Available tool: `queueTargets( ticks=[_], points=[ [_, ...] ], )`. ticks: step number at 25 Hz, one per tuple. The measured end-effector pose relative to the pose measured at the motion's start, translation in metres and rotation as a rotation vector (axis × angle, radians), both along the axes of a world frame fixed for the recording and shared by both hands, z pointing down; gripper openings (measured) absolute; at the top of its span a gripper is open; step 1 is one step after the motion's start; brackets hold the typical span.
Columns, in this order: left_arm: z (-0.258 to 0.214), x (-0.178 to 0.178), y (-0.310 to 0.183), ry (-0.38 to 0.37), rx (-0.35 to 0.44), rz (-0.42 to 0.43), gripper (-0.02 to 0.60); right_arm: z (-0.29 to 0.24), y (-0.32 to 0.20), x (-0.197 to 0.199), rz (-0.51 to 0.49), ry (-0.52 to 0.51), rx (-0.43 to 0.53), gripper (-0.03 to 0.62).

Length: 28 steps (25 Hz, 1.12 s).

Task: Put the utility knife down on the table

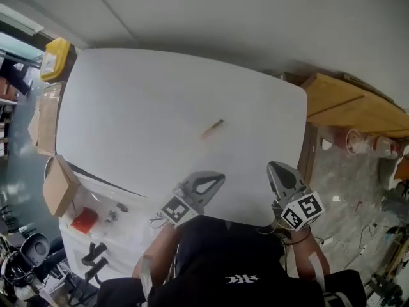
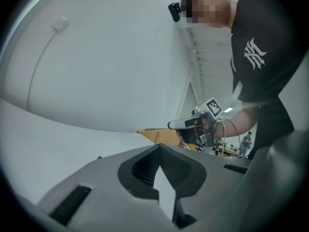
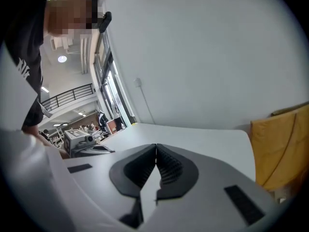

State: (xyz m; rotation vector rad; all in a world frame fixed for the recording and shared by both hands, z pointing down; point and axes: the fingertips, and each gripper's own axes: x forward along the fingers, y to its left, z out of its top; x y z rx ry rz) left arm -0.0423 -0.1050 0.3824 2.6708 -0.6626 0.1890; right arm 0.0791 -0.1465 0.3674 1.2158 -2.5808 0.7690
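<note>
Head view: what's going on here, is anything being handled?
A person holds a gripper in each hand near the front edge of a white table. The left gripper and right gripper are both shut with nothing in them. The utility knife lies on the table ahead, apart from both.

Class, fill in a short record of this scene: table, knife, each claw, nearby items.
Table: white rounded tabletop
Knife: slim tan utility knife, lying on the table, apart from both claws
Left claw: shut, empty, over the table's near edge
Right claw: shut, empty, over the near edge
Nearby: yellow plastic box, brown cardboard box, both left of table
</note>
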Motion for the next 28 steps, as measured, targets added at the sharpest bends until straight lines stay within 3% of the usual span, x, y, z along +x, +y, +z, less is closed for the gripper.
queueTargets(
  ticks=[4, 8, 13, 17, 23, 28],
  points=[
    [-0.051, -0.020, 0.018, 0.027, 0.075, 0.058, 0.005, -0.042, 0.050, -0.030, -0.075, -0.137, -0.050, 0.004],
    [-0.099, -0.025, 0.042, 0.096, 0.070, 0.048, 0.005, -0.065, 0.102, -0.045, -0.138, -0.224, -0.096, 0.003],
    [-0.141, -0.009, 0.106, 0.168, 0.080, 0.083, 0.005, -0.115, 0.167, -0.043, -0.282, -0.211, 0.051, 0.003],
    [-0.172, 0.001, 0.179, 0.232, 0.101, 0.060, 0.005, -0.140, 0.230, -0.021, -0.310, -0.243, 0.153, 0.005],
    [-0.211, 0.029, 0.269, 0.223, 0.125, 0.053, 0.005, -0.155, 0.310, 0.007, -0.336, -0.383, 0.236, 0.005],
    [-0.218, 0.021, 0.330, 0.098, 0.186, 0.097, 0.005, -0.167, 0.368, -0.009, -0.360, -0.351, 0.280, 0.005]
  ],
)
